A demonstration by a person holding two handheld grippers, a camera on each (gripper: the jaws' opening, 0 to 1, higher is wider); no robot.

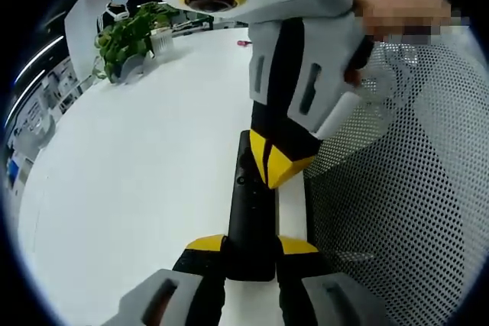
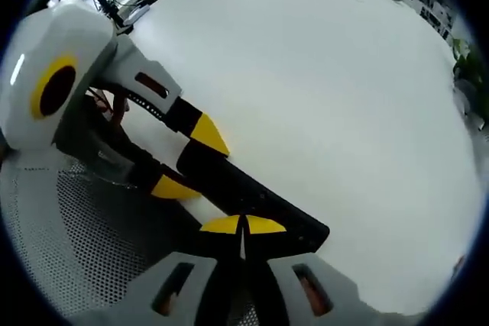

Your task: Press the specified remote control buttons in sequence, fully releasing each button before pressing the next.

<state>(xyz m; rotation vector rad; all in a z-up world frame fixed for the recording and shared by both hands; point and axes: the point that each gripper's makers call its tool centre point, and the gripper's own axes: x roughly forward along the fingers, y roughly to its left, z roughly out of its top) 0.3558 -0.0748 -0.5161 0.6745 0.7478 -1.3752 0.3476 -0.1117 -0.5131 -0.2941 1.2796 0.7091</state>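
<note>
Pinching the remote [image 1: 250, 219], left fingers [image 1: 205, 244] grip its end. Right fingers [image 2: 263, 224] (pressed together) touch it; pressing off-centre could hit neighbouring buttons.

White table [image 1: 137, 166] seen across left and centre of left gripper view. Green potted plant [image 1: 126, 40] set at far table edge, upper left of frame. Small red item [image 1: 243, 43] lying on table near top centre, too small to identify. Perforated white mesh surface [image 1: 412, 188] seen at right, beside table edge; same mesh [image 2: 84, 242] seen lower left in right gripper view.
</note>
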